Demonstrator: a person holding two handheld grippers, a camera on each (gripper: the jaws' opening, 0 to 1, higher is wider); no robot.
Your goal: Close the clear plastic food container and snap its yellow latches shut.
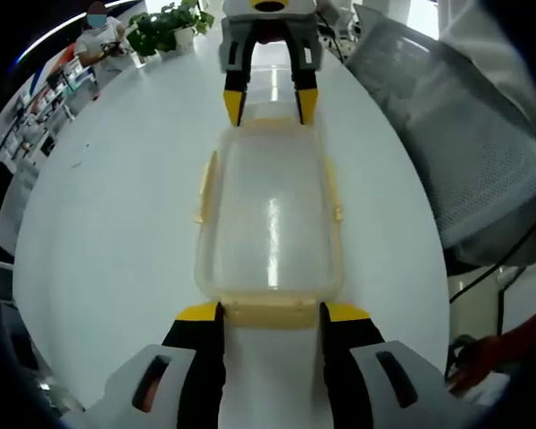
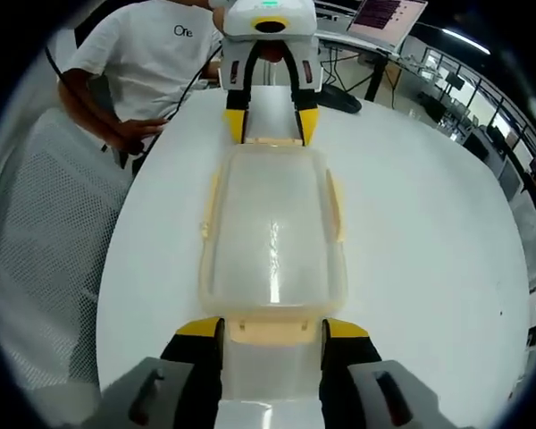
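Note:
A clear plastic container point(image 1: 270, 214) point(image 2: 272, 232) with its lid on lies lengthwise on the white table point(image 1: 107, 232), between my two grippers, which face each other. Yellow side latches point(image 1: 205, 186) point(image 2: 210, 210) stand a little out from its long sides. My left gripper point(image 1: 272, 313) point(image 2: 270, 125) is open, its yellow-tipped jaws flanking the near end latch point(image 1: 270, 312). My right gripper point(image 2: 272, 329) point(image 1: 270, 105) is open too, and its jaws flank the opposite end latch point(image 2: 272, 331). I cannot tell whether the jaws touch the latches.
A grey mesh chair point(image 1: 482, 152) point(image 2: 45, 241) stands close to the table edge. A person in a white T-shirt point(image 2: 152, 63) is by the table behind my left gripper. A potted plant point(image 1: 165, 27) and a laptop point(image 2: 386, 18) sit at opposite far ends.

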